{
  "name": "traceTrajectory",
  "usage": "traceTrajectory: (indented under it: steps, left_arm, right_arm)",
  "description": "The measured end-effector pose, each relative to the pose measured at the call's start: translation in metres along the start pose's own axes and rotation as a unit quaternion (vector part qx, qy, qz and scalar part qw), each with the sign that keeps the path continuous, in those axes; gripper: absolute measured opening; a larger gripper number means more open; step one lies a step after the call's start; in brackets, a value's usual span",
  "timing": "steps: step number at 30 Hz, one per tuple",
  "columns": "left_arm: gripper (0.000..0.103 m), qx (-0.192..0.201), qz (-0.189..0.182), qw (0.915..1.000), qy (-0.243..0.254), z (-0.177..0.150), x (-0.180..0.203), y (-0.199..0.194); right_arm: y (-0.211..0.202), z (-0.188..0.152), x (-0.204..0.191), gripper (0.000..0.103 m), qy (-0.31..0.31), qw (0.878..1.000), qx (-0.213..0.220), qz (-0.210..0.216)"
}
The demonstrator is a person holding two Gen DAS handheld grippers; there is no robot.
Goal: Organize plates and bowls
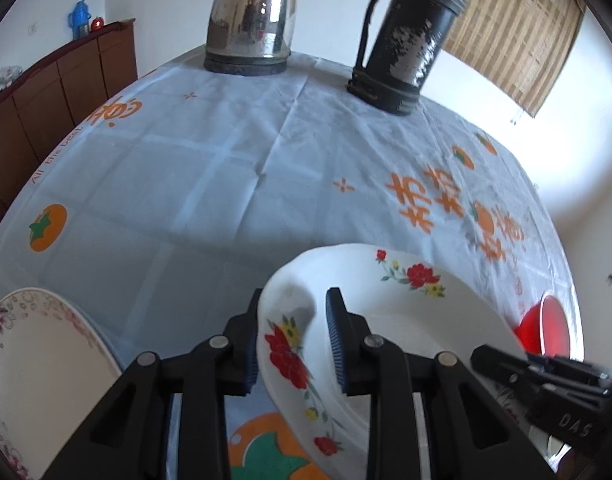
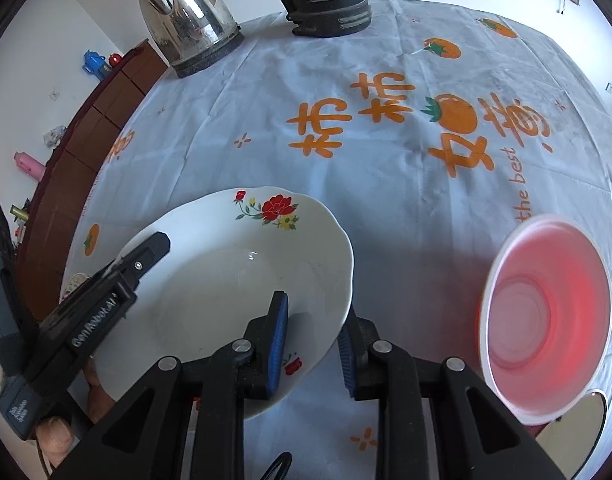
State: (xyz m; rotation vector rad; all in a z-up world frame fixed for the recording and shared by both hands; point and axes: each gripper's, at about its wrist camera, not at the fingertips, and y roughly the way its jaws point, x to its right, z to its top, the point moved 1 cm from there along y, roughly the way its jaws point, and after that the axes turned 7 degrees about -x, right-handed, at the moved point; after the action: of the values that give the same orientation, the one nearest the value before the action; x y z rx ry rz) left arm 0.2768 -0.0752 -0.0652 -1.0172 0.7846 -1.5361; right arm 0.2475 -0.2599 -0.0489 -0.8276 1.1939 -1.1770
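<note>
The flowered plate (image 2: 233,280) at the centre of the right wrist view looked like glazed white ceramic, smooth and glossy, while the red bowl (image 2: 546,320) at lower right seemed thin, matt, translucent plastic. The tablecloth (image 1: 209,152) was a creased, slightly sheeny sheet, printed orange; at the top of the left wrist view the kettle (image 1: 251,12) was polished, mirror-like metal on a dull dark base, and the black flask (image 1: 406,40) had a scuffed, flaking finish. The cabinet (image 1: 57,96) at upper left looked like dark brown wood, and both grippers' blue finger pads (image 2: 277,344) were ribbed against matt black plastic.
</note>
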Motion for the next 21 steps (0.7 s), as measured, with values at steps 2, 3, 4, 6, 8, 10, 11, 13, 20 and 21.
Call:
traceTrajectory:
  steps: [2,3,4,6,8,10,11,13,20,21]
  left_arm:
    - [0.026,-0.019,0.006,0.9997,0.017,-0.007,0.002,0.004]
    - [0.026,-0.025,0.007,0.9995,0.019,-0.01,0.002,0.006]
    - [0.028,-0.031,0.007,0.9993,0.019,-0.012,0.001,0.007]
    - [0.028,-0.035,0.0,0.9992,0.019,-0.015,0.0,0.007]
    - [0.028,-0.046,-0.008,0.9986,0.024,-0.017,-0.002,0.008]
    - [0.028,-0.058,-0.021,0.9977,0.026,-0.018,-0.003,0.01]
    - [0.029,-0.062,-0.026,0.9974,0.025,-0.018,-0.004,0.011]
    - [0.03,-0.061,-0.019,0.9975,0.03,-0.018,0.0,0.012]
    - [0.033,-0.052,-0.01,0.9981,0.032,-0.014,0.005,0.017]
    - [0.033,-0.048,-0.008,0.9982,0.035,-0.014,0.006,0.018]
  right_arm:
    - [-0.001,-0.005,-0.002,0.025,-0.008,1.0,-0.006,-0.008]
    - [0.0,-0.007,-0.003,0.025,-0.014,1.0,-0.01,-0.014]
    - [0.0,-0.008,-0.002,0.025,-0.017,1.0,-0.011,-0.016]
    - [0.002,-0.01,-0.001,0.025,-0.021,1.0,-0.019,-0.014]
    - [0.005,-0.011,0.003,0.025,-0.019,0.999,-0.029,-0.005]
    - [0.009,-0.014,0.008,0.025,-0.016,0.999,-0.042,0.007]
    - [0.011,-0.015,0.01,0.025,-0.012,0.999,-0.05,0.013]
    - [0.015,-0.017,0.014,0.026,-0.001,0.998,-0.062,0.023]
    - [0.027,-0.017,0.024,0.03,0.041,0.995,-0.078,0.05]
    - [0.027,-0.017,0.025,0.032,0.044,0.995,-0.076,0.053]
